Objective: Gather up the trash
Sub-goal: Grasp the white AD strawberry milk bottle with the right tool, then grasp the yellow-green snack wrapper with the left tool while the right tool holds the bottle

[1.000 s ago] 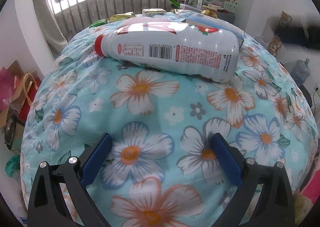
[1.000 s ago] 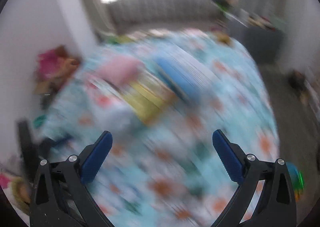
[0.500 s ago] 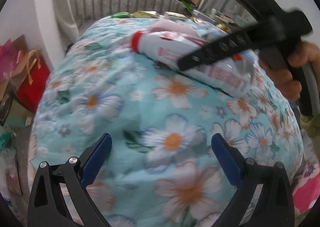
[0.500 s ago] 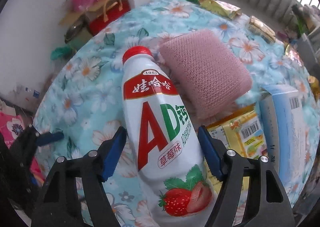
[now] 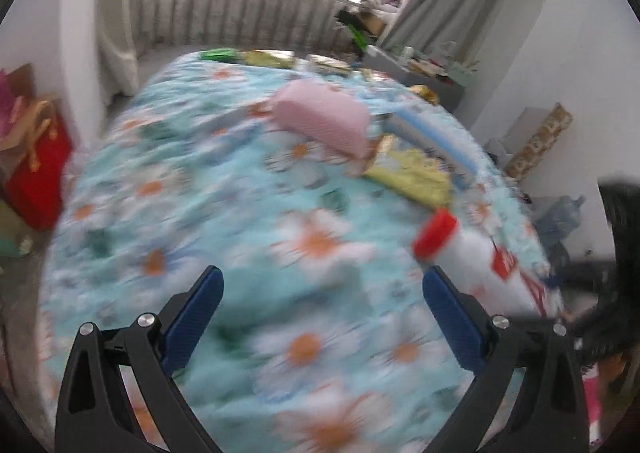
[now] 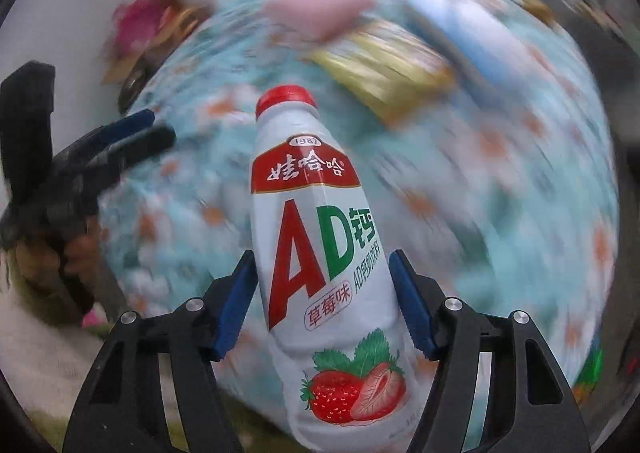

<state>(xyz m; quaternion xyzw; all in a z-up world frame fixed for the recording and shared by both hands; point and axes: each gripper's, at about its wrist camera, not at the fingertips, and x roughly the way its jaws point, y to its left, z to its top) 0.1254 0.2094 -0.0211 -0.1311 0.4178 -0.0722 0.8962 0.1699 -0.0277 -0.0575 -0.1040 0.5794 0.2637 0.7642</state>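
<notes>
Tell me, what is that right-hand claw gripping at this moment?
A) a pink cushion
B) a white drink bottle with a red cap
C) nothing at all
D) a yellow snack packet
B: in the right wrist view the right gripper has both blue fingers pressed against the sides of the white bottle with the red cap, which sits between them above the blurred bedspread.

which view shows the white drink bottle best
Right wrist view: the strawberry AD drink bottle fills the centre, sharp, label readable, clamped by the right gripper. The left wrist view catches only its blurred red cap and neck at the right, beyond the open left gripper.
</notes>
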